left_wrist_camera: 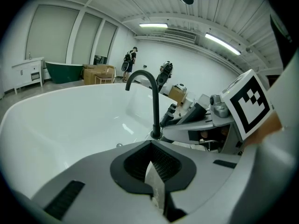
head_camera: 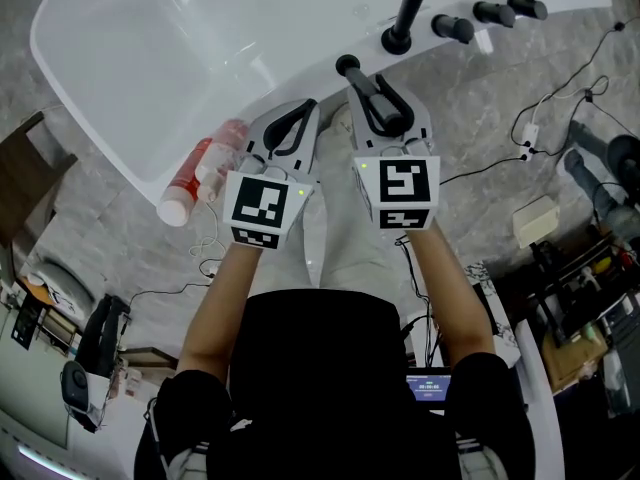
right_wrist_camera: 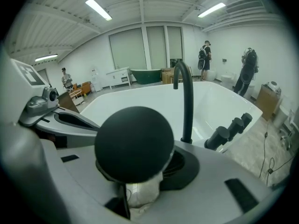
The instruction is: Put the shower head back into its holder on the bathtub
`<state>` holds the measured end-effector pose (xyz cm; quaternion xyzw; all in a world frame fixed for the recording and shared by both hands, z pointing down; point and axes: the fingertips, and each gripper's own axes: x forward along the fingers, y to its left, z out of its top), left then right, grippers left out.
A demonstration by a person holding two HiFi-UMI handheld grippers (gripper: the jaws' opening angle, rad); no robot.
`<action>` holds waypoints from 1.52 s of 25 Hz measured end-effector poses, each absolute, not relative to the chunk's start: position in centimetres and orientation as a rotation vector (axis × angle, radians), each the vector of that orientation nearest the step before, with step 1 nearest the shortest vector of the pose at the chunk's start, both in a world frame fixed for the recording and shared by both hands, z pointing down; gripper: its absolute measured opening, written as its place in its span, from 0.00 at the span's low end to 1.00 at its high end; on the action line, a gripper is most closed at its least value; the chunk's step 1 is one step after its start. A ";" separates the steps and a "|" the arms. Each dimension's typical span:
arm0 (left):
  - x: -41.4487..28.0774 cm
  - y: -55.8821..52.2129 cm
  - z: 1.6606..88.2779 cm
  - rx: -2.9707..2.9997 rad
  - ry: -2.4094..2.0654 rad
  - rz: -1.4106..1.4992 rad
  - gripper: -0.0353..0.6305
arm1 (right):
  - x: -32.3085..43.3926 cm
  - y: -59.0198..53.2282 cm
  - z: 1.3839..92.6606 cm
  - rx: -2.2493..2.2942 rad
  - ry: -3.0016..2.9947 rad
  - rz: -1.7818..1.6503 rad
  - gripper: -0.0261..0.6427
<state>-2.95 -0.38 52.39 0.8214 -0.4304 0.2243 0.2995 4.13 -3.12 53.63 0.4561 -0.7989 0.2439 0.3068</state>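
The right gripper (head_camera: pixel 380 93) jaws were clamped on the black shower head (right_wrist_camera: pixel 134 143), over the tub (head_camera: pixel 110 78) rim near the faucet (head_camera: pixel 408 8). The left gripper (head_camera: pixel 298 113) jaws were fully together, holding nothing.

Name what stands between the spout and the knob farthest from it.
Two other knobs: a first knob by the spout and a middle knob by the end knob. The head view shows it.

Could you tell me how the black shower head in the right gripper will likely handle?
The shower head looks rigid, so it probably won't flex in the right gripper. Its smooth, rounded end might slip or swivel between the jaws.
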 end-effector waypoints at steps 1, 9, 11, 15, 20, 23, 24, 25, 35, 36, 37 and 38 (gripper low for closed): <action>-3.0 -0.4 52.5 2.177 -1.141 0.594 0.07 | 3.9 -3.2 53.7 1.206 -2.118 0.644 0.25; -3.1 -0.7 52.9 2.169 -1.140 0.579 0.07 | 3.2 -4.3 53.5 1.216 -2.142 0.625 0.25; -3.2 -0.8 52.9 2.166 -1.144 0.577 0.07 | 3.1 -4.5 53.6 1.204 -2.143 0.598 0.25; -3.2 -0.9 53.0 2.161 -1.146 0.577 0.07 | 2.7 -5.0 53.7 1.194 -2.154 0.533 0.24; -3.3 -1.0 53.2 2.152 -1.150 0.578 0.07 | 2.1 -5.5 53.6 1.179 -2.167 0.523 0.24; -3.2 -1.3 52.8 2.158 -1.157 0.571 0.07 | 2.2 -5.5 53.5 1.167 -2.176 0.541 0.24; -3.2 -1.5 52.6 2.162 -1.159 0.569 0.07 | 2.2 -5.4 53.5 1.162 -2.176 0.549 0.24; -3.2 -1.6 52.3 2.166 -1.161 0.567 0.07 | 2.3 -5.3 53.4 1.157 -2.175 0.559 0.24; -3.4 -3.5 47.1 2.210 -1.195 0.518 0.07 | 3.0 -5.2 49.5 1.208 -2.183 0.608 0.24; -3.4 -3.6 46.5 2.217 -1.196 0.517 0.07 | 3.2 -5.1 49.0 1.217 -2.183 0.607 0.24; -3.5 -3.7 45.8 2.226 -1.199 0.514 0.07 | 3.3 -5.1 48.5 1.228 -2.183 0.606 0.24; -3.6 -3.8 45.1 2.235 -1.202 0.509 0.07 | 3.5 -5.1 47.8 1.241 -2.183 0.604 0.24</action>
